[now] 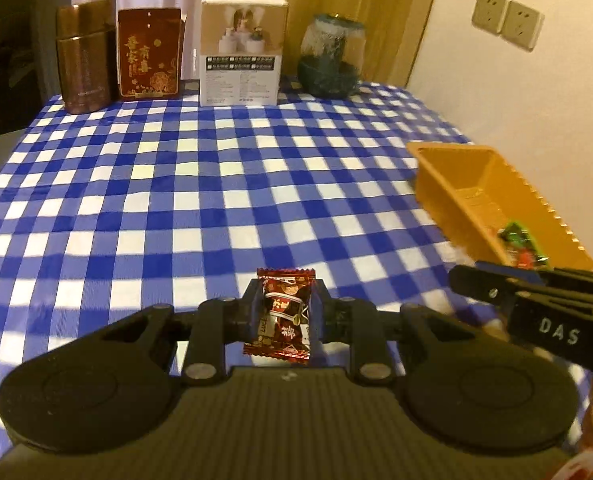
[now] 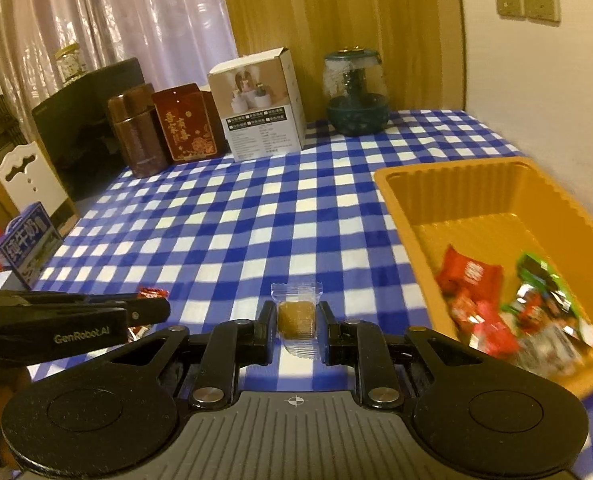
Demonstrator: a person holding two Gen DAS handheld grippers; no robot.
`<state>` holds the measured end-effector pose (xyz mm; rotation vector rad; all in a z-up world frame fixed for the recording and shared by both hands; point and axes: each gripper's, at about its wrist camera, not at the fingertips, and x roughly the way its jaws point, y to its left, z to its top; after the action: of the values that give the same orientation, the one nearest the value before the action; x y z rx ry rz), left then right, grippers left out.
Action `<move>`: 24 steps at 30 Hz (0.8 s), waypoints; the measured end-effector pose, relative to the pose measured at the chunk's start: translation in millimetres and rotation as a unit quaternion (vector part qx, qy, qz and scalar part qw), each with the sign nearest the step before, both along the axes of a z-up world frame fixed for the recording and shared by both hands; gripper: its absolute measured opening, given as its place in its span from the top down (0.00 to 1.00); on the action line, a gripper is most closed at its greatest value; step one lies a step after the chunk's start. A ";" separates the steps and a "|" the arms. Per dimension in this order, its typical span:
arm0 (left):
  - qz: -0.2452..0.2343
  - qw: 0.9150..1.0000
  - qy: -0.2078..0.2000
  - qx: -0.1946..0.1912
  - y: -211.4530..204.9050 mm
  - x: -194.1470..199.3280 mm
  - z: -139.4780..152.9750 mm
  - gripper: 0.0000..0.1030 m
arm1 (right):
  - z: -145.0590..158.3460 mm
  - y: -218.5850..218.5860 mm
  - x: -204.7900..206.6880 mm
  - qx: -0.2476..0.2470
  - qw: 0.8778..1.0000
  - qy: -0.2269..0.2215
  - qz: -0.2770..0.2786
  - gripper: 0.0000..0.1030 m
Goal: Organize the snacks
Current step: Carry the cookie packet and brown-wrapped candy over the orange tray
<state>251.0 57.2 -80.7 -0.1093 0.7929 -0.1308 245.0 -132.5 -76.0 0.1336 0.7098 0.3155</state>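
Tilting downward, both tongs point(image 1: 283, 308) point(image 2: 296, 322) clamp candies.

Behind the blue-and-white checked tablecloth point(image 1: 216, 184), a brown metal canister point(image 1: 83, 56), a red printed box point(image 1: 149, 54), a white carton point(image 1: 242, 50) and a teal glass jar point(image 1: 332, 58) are lined up.

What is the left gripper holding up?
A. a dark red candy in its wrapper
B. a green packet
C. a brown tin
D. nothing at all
A: in the left wrist view the left gripper has its two fingers shut on a dark red wrapped candy, lifted above the checked tablecloth.
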 end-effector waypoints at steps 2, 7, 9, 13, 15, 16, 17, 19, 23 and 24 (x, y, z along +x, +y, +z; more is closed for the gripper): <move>0.001 1.000 -0.004 -0.003 -5.7 -13.6 9.9 0.78 | 7.0 -6.0 -12.9 -0.002 1.000 0.001 -0.002 0.80; 0.000 1.000 -0.012 -0.015 -21.2 -44.7 30.5 0.78 | 18.5 -22.6 -40.0 -0.002 1.000 0.003 -0.015 0.80; -0.003 1.000 -0.014 -0.017 -28.5 -55.9 36.0 0.78 | 22.3 -29.7 -49.1 -0.003 1.000 0.004 -0.019 0.80; -0.007 1.000 -0.015 -0.022 -41.5 -70.8 42.8 0.78 | 27.9 -42.5 -66.7 -0.009 1.000 0.005 -0.026 0.80; -0.010 1.000 -0.016 -0.023 -48.9 -76.4 45.9 0.78 | 30.0 -49.8 -73.7 -0.011 0.999 0.007 -0.031 0.80; -0.012 1.000 -0.016 -0.023 -52.7 -78.6 47.1 0.78 | 31.0 -53.5 -76.8 -0.012 0.999 0.007 -0.034 0.80; -0.015 0.999 -0.016 -0.023 -56.8 -80.9 48.4 0.78 | 31.7 -57.7 -80.6 -0.012 0.999 0.008 -0.036 0.80; -0.021 0.999 -0.017 -0.023 -65.1 -84.3 50.9 0.78 | 33.5 -65.5 -84.9 -0.012 0.999 0.008 -0.042 0.80; -0.035 0.999 -0.021 -0.027 -82.2 -87.3 55.8 0.78 | 36.5 -80.6 -92.3 -0.011 0.999 0.006 -0.053 0.80; -0.039 0.999 -0.021 -0.027 -86.9 -87.6 57.1 0.78 | 37.5 -84.2 -93.8 -0.012 0.998 0.005 -0.056 0.80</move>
<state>163.4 -29.7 -23.6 -0.1259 0.7519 -0.2272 151.2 -216.7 -38.5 0.1513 0.7126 0.2002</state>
